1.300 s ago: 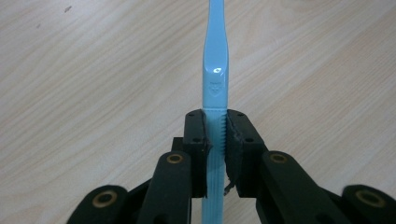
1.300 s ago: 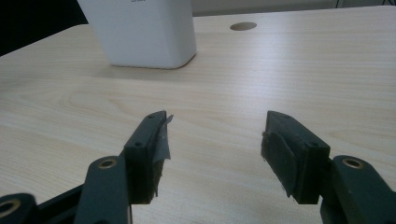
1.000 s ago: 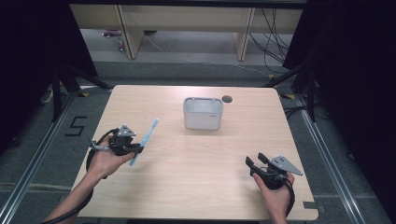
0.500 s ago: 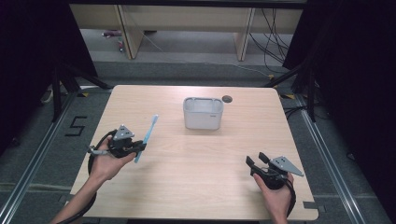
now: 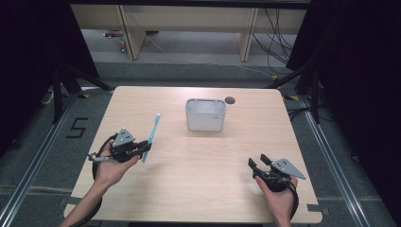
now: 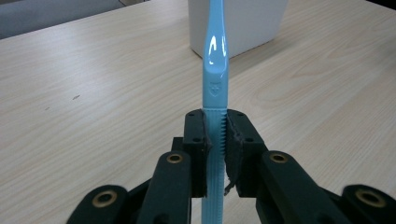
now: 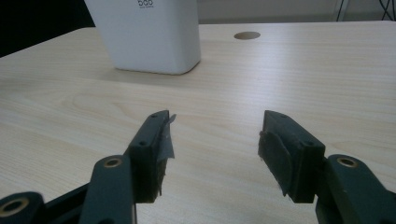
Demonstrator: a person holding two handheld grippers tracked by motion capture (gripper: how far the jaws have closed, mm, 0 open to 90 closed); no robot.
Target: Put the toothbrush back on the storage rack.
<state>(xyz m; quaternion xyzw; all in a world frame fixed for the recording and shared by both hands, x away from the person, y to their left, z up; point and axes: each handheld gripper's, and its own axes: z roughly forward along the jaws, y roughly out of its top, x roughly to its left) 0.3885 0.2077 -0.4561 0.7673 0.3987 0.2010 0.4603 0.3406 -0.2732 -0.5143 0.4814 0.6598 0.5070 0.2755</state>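
Note:
My left gripper [image 5: 144, 150] is at the left of the table, shut on the ribbed handle of a light-blue toothbrush [image 5: 153, 130]. The brush points away from me toward the white container [image 5: 204, 122]. In the left gripper view the pads [image 6: 200, 135] clamp the toothbrush [image 6: 215, 60] on both sides, and the container [image 6: 254, 23] stands just behind it. My right gripper [image 5: 257, 161] is at the front right, open. Its jaws [image 7: 215, 137] have just been closing slightly, with nothing between them. The container [image 7: 149, 37] stands ahead of it.
The wooden table [image 5: 246, 142] has a small dark round hole [image 5: 230, 100] behind the container, also seen in the right gripper view [image 7: 247, 35]. Dark curtains and metal stands flank the table. Shelving and cables lie beyond its far edge.
The toothbrush in my left gripper has shifted slightly and points a little more straight away from me. The right hand has kept still.

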